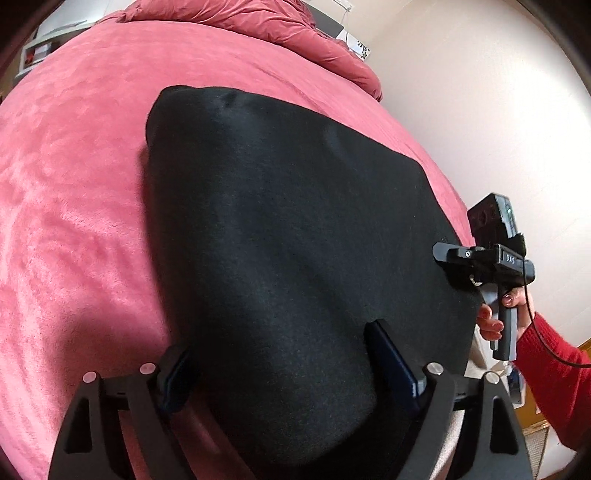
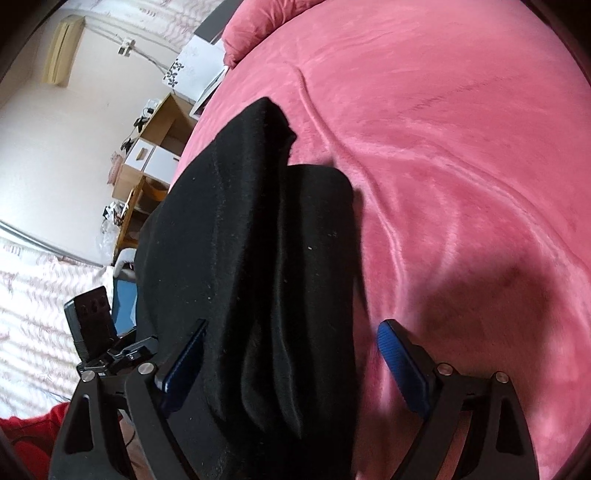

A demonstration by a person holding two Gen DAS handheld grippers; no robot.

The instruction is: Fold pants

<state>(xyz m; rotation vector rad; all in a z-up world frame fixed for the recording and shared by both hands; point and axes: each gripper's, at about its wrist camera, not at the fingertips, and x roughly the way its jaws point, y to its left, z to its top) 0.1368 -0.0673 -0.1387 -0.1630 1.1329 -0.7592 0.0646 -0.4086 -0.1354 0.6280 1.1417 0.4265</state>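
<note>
Black pants [image 1: 288, 236] lie folded into a broad flat bundle on a pink bed [image 1: 66, 206]. My left gripper [image 1: 280, 373] is open, its blue-padded fingers [image 1: 391, 365] astride the near end of the pants. In the right wrist view the pants [image 2: 240, 236] show as stacked layers with folded edges toward me. My right gripper [image 2: 295, 365] is open, wide apart, with the pants' near edge between its fingers [image 2: 402, 365]. The right gripper also shows in the left wrist view [image 1: 443, 254] at the pants' right edge, held by a hand in a red sleeve.
A rumpled pink duvet [image 1: 295, 33] lies at the far end of the bed. A pale wall [image 1: 480, 110] runs along the bed's right side. Wooden shelves and white drawers [image 2: 147, 147] stand beside the bed. The left gripper's body [image 2: 99, 332] is at lower left.
</note>
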